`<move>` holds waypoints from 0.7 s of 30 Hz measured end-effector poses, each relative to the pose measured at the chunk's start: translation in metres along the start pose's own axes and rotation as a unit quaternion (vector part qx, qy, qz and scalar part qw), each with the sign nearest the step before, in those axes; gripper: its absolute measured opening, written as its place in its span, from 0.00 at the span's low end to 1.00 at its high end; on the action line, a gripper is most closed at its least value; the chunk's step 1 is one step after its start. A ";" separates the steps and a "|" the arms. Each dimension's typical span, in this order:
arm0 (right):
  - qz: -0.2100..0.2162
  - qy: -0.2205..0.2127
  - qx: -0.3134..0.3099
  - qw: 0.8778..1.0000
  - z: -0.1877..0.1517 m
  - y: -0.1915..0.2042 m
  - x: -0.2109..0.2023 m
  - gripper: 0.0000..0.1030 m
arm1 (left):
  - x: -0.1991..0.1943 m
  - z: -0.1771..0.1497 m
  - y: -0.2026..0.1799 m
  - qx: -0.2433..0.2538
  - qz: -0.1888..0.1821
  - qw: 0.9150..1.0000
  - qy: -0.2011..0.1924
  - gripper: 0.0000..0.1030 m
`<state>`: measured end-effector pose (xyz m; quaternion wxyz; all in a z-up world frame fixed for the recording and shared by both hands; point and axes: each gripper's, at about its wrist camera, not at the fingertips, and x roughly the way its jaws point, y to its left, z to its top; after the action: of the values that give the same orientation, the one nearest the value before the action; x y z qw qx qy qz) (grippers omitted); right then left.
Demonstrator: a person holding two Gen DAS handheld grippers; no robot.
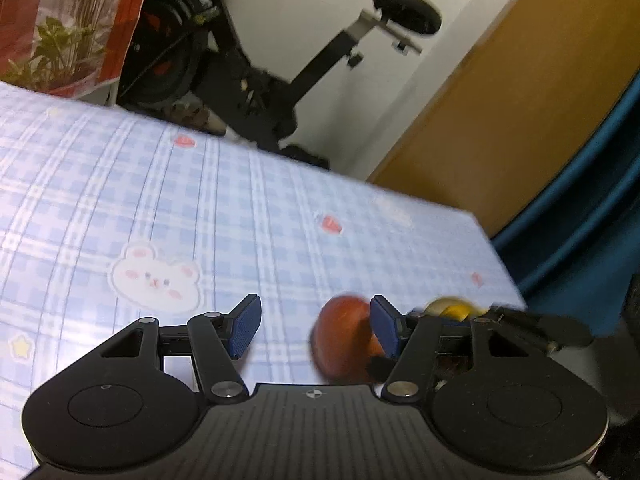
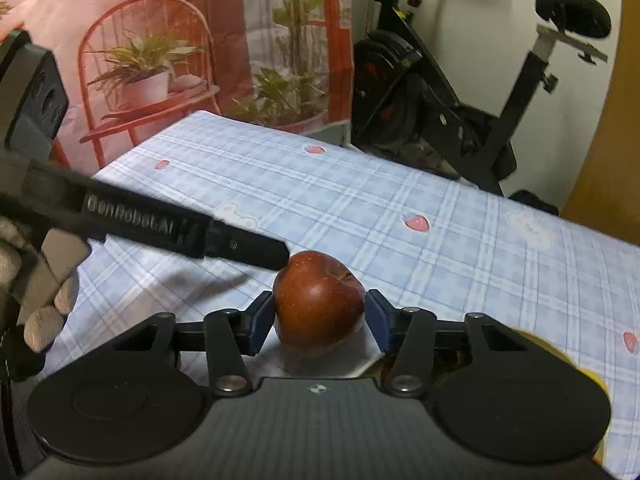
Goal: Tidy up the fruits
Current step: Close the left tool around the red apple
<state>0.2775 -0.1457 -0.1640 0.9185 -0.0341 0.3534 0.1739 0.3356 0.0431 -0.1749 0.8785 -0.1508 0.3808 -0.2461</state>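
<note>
A dark red apple (image 2: 320,304) rests on the blue checked tablecloth (image 2: 400,208). My right gripper (image 2: 318,320) has its blue pads against the apple's two sides, shut on it. In the left wrist view the same apple (image 1: 340,340) is blurred, just inside the right pad of my left gripper (image 1: 314,328), which stands open with neither pad pressing on it. One of the left gripper's fingers (image 2: 240,244) reaches in from the left, its tip close to the apple's top. A yellow fruit (image 2: 560,356) (image 1: 448,308) lies to the right, mostly hidden.
A gloved hand (image 2: 40,312) holds the left tool. Behind the table stand an exercise bike (image 2: 460,120) and a printed backdrop with plants (image 2: 160,60). A wooden door (image 1: 520,120) and a blue object (image 1: 580,220) lie past the table's right edge (image 1: 496,256).
</note>
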 end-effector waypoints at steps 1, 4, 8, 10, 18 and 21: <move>0.002 -0.002 -0.005 1.000 0.000 0.003 -0.001 0.46 | -0.002 0.002 -0.002 0.000 -0.002 1.000 -0.008 0.60; 0.003 -0.007 -0.027 1.000 0.000 0.013 -0.003 0.45 | -0.003 0.005 -0.006 0.000 -0.012 1.000 -0.012 0.60; 0.015 -0.008 -0.031 0.999 0.000 0.020 -0.004 0.41 | 0.009 -0.005 -0.015 0.020 -0.003 1.000 0.014 0.60; 0.019 -0.001 -0.024 1.000 -0.001 0.021 -0.003 0.41 | 0.008 -0.012 -0.011 0.012 -0.006 1.000 0.015 0.61; 0.015 0.003 -0.005 1.000 0.000 0.015 0.009 0.61 | 0.003 -0.025 -0.008 0.012 -0.022 0.999 0.023 0.63; 0.010 0.002 0.000 1.000 -0.001 0.016 0.016 0.66 | 0.004 -0.025 -0.010 0.013 -0.025 0.999 0.026 0.63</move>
<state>0.2827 -0.1257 -0.1744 0.9160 -0.0312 0.3555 0.1833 0.3164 0.0308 -0.1897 0.8638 -0.1423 0.3963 -0.2766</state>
